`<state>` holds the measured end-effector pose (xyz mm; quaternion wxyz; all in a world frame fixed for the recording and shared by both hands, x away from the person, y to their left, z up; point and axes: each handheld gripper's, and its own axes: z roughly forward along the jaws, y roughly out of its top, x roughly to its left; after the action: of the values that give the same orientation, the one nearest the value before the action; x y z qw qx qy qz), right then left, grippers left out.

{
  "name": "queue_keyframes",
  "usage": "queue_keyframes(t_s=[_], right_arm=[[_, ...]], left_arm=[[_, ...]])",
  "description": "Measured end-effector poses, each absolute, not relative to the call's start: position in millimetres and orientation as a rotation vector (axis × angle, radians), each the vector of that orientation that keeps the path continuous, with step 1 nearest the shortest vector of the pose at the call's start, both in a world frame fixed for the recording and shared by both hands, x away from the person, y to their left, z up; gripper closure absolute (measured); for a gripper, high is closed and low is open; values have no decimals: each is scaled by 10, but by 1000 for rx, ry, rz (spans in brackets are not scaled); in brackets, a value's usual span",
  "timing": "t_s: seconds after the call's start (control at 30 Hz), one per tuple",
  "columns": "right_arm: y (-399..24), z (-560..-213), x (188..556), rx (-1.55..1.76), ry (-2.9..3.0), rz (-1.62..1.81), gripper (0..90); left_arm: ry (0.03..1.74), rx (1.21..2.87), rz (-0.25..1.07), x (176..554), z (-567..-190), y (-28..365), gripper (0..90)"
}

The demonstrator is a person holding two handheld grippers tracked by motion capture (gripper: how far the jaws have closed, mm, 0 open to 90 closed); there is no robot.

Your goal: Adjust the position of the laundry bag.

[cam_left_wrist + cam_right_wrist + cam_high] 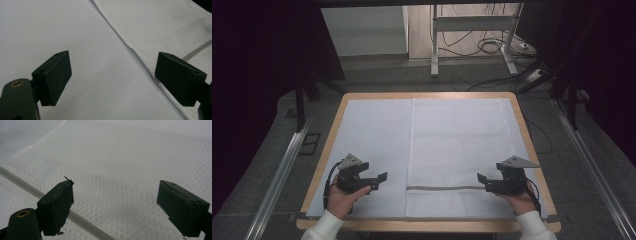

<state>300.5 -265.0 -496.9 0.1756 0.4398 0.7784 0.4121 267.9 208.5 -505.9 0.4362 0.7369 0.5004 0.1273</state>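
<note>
Both grippers, left (381,181) and right (482,183), hover spread wide and empty beside a soft, light mesh cloth (457,135), best pinched at its near corners.

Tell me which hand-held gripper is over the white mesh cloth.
The right hand-held gripper: its open jaws hang over the white mesh cloth near its grey stripe. The left hand-held gripper is over the plain sheet.

White mesh cloth (457,145) lies on matt sheet (372,145).
</note>
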Motion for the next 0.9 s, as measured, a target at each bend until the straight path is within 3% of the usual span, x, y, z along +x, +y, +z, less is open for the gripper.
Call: queue_keyframes(t_s=[0.4, 0.9], right_arm=[[-2661, -4957, 2996, 1215, 2183, 1186, 130], [-2688, -4916, 2992, 1250, 2173, 1227, 163]], left_arm=[[1242, 1844, 343, 2697, -5078, 2008, 138], [1291, 1861, 269, 2728, -4948, 2003, 136]])
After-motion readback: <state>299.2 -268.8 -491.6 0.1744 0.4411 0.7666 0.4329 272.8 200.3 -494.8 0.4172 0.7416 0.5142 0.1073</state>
